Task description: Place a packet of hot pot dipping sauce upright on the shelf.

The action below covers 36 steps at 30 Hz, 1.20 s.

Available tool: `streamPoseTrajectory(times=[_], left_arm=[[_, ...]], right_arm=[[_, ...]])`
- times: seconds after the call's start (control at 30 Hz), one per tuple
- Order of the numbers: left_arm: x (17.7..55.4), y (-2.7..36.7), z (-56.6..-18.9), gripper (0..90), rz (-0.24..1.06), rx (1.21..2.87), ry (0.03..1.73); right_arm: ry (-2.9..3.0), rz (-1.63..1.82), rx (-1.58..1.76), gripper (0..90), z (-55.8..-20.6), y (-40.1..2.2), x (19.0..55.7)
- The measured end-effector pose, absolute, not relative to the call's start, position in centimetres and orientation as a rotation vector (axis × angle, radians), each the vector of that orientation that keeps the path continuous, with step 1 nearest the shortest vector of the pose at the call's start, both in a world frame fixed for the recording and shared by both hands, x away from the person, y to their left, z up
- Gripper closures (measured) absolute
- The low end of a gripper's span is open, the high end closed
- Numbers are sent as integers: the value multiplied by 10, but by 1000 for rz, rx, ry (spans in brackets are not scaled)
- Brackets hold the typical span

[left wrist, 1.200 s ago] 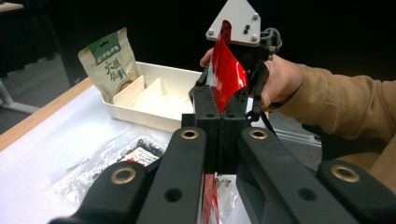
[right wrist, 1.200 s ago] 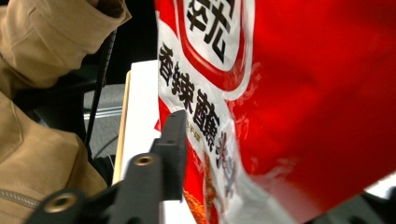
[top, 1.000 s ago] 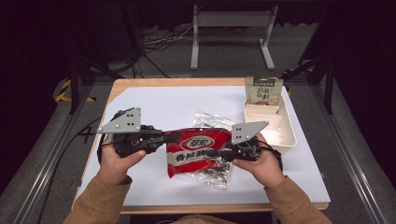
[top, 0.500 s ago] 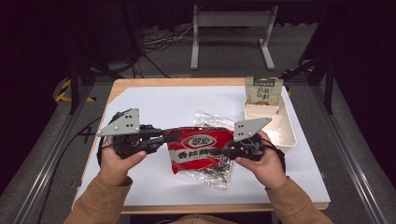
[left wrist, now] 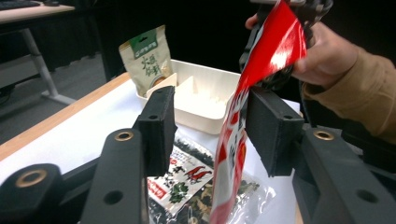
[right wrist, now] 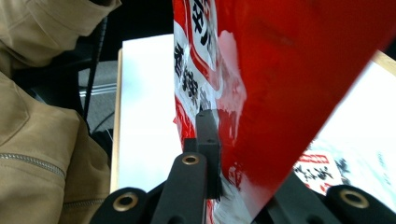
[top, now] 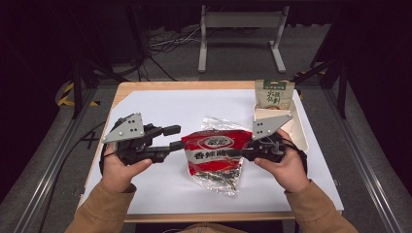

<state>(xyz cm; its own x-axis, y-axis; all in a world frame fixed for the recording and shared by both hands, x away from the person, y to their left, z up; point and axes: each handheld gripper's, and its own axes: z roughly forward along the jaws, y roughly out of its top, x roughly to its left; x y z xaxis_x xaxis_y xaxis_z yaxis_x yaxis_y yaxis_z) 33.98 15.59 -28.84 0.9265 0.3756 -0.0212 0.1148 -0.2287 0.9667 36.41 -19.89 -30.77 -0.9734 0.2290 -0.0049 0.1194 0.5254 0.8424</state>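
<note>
Here the red packet (top: 217,150) hangs lifted off the table (top: 160,104), carried at its right edge by the right gripper (top: 241,154), whose jaws are clenched on the foil; in the right gripper view the red film (right wrist: 280,84) is pinched flat between them. The left gripper (top: 176,137) has just been opening: its jaws now stand apart on either side of the packet's left edge, and in the left gripper view the red foil (left wrist: 243,135) leans against the right-hand jaw while the other jaw stands clear of it, so nothing is pressed there. That reads as a handover, I think: one side lets go so that the right hand alone can carry the packet, probably toward the white tray (top: 302,131) at the table's right edge, where a green pouch (top: 273,93) already stands upright in the far compartment. A second, clear packet (top: 221,175) with dark contents lies flat on the white table cover beneath the red one, partly hidden by it. With only an edge grip, the red packet hangs slack and tilted, so it may swing or twist as it travels. The tray's near compartment looks free, though its floor is partly hidden behind the right gripper's grey plate (top: 268,126).
</note>
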Motion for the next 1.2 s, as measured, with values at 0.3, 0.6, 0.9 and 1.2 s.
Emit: streamPoseTrajectory(times=[0.3,0.6,0.9,1.2], left_arm=[[345,167,-296,466,258,1797,414],[354,177,-306,407,253,1794,485],[361,185,-314,371,268,1806,555],[367,196,-323,343,279,1810,607]], right_arm=[[2625,1401,368,875,-292,-214,371],[2596,1381,438,875,-274,-229,381],[2562,1353,495,875,-259,-243,392],[2519,1326,540,874,-246,-259,407]])
